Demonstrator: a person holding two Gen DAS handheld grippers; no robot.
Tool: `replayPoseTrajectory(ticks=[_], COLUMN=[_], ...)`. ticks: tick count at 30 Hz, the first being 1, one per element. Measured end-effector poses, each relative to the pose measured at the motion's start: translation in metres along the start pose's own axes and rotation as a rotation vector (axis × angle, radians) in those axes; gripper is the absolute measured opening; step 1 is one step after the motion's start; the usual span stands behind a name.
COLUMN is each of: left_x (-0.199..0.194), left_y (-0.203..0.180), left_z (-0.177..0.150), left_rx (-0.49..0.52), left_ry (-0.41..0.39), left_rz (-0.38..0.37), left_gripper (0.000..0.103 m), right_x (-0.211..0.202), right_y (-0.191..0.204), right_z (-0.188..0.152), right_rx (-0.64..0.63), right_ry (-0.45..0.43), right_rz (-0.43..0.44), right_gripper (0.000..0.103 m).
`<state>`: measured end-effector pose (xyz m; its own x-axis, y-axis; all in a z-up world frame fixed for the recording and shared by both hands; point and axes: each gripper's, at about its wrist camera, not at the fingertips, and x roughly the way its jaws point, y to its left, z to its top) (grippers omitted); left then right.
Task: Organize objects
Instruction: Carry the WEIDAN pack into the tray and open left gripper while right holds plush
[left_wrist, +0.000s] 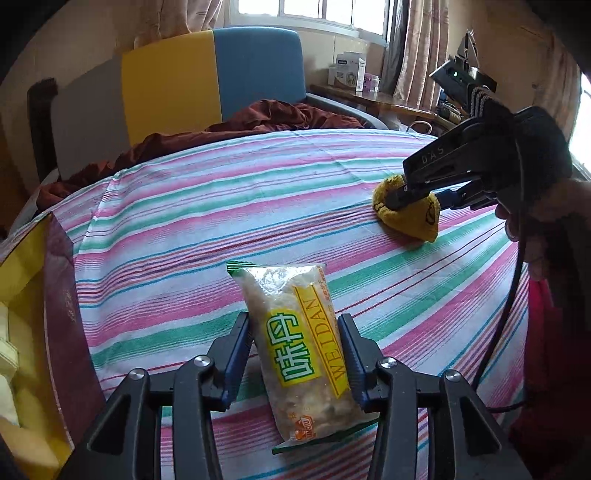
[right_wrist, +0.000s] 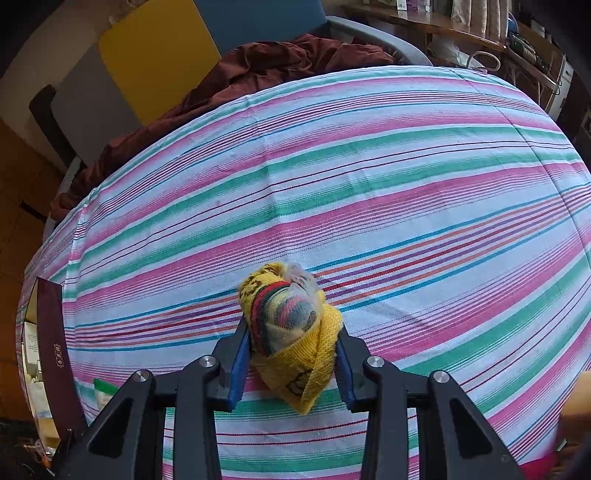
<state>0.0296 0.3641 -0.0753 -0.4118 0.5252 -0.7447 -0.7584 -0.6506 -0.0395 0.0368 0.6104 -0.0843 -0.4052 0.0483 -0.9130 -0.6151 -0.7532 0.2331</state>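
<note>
Clear crinkly plastic w/ a yellow label band and green sealed ends: that's the snack packet (left_wrist: 301, 354) we see lying lengthwise on the striped pink, green and white bedsheet (left_wrist: 221, 221). Pale crumbly food shows thru the wrapper; the label reads "WEIDAN" in brown beside green characters.

The packet sits between the fingers of the left gripper (left_wrist: 295, 354), black arms w/ blue pads. Both pads look to be against the packet's long sides, so we read it as clamped on the packet, jaws only partly apart. Its far end sticks out well past the fingertips and its near end reaches back toward the camera.

The second item is a yellow knitted sock bundle (right_wrist: 291, 332), rolled, w/ red, green and dark stripes on an inner layer and dark printing on the yellow. The right gripper (right_wrist: 291, 354) pinches it tight, pads pressing its two sides. From the left wrist view the bundle (left_wrist: 406, 210) rests on the sheet well apart from the packet, off to the right.

At the left edge stands a dark maroon box wall (left_wrist: 66, 314) w/ yellow lining; its contents are pale and too blurred for us to name. A hand (left_wrist: 535, 229) on the right tool is cut off by the frame edge. Rumpled brown bedding (left_wrist: 258, 118) lies behind the sheet.
</note>
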Motion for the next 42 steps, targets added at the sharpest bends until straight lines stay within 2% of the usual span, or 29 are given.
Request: replayPoseTrajectory(ticks=[6, 16, 29, 36, 42], left_x=[-0.046, -0.092, -0.130, -0.145, -0.155], left_y=[0.011, 0.070, 0.148, 0.180, 0.206], left_z=[0.007, -0.009, -0.038, -0.055, -0.071], left_rx=[-0.004, -0.113, -0.254, -0.311, -0.363], left_ry=[-0.080, -0.118, -0.145, -0.150, -0.139], left_rz=[0.027, 0.108, 0.216, 0.291, 0.326], left_gripper=[0.047, 0.047, 0.047, 0.047, 0.047], right_x=[-0.005, -0.009, -0.012, -0.013, -0.014], right_y=[0.000, 0.003, -0.005, -0.005, -0.001], right_z=[-0.003, -0.005, -0.009, -0.009, -0.010], right_rx=[-0.013, -0.024, 0.002, -0.010, -0.014], right_ry=[-0.011, -0.034, -0.038, -0.037, -0.041], right_rz=[-0.015, -0.040, -0.095, -0.119, -0.136], right_gripper=[0.038, 0.038, 0.038, 0.038, 0.038])
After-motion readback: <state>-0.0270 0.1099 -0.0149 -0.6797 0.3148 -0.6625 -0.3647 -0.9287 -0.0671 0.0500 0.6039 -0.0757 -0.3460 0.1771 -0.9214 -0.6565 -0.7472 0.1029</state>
